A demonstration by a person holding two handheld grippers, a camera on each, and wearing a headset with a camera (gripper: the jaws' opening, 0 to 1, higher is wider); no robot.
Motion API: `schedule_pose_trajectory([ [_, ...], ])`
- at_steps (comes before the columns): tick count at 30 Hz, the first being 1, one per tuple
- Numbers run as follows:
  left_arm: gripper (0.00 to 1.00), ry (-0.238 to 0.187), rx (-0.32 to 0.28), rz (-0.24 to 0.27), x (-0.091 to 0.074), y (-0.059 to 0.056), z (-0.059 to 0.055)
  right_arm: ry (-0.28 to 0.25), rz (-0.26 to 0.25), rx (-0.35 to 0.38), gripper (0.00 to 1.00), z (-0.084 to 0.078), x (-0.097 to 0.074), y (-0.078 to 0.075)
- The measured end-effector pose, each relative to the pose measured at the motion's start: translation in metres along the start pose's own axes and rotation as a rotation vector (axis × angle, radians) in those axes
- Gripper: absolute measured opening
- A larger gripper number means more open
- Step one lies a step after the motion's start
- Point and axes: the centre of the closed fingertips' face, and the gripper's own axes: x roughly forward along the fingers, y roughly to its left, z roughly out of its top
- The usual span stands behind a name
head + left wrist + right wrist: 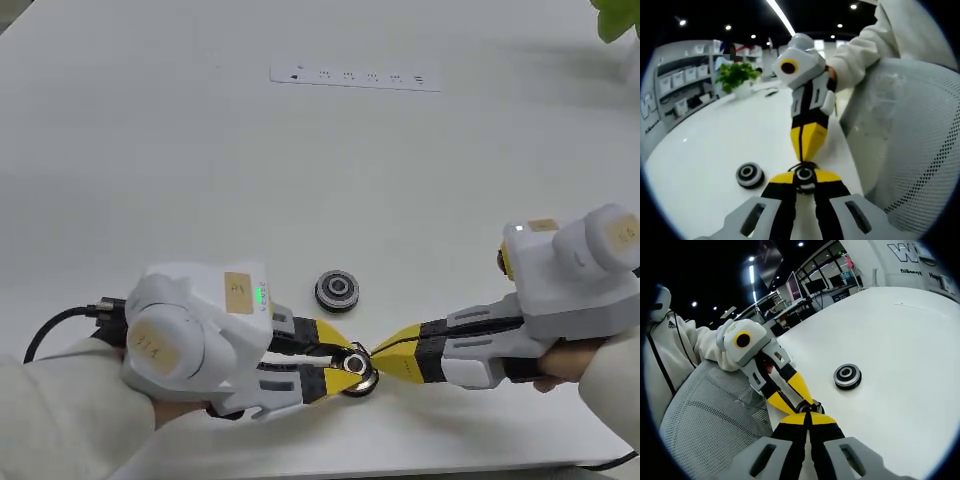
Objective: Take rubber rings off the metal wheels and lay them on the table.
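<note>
While the metal wheel (357,368) sits clamped near the front edge of the table (200,180) between the jaws of the left claw (340,362), the right claw (385,358) meets it head-on, jaws pressed nearly together on what looks like the rubber ring (803,163) at the rim. Peeling it well likely means gripping the wheel firmly and drawing the ring outward over the rim, not straight up. Just beyond, a second wheel (337,289) lies flat, ring on
</note>
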Motion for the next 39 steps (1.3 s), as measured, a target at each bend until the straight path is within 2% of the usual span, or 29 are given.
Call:
schedule_pose_trajectory([
  [17,0.13,-0.001,-0.003,0.0,0.0,0.0,0.0,-0.005,0.008,-0.003,0.0,0.002,0.001,0.004],
  [24,0.13,-0.002,-0.007,0.002,0.0,0.0,0.0,-0.02,0.017,-0.002,0.0,0.005,-0.001,0.004],
  [27,0.13,-0.002,-0.007,0.002,0.0,0.0,0.0,-0.042,0.016,0.005,0.0,0.01,-0.002,0.004],
  [39,0.14,-0.003,-0.039,0.006,0.001,0.0,0.001,-0.007,-0.01,0.02,0.0,0.0,0.0,-0.002],
])
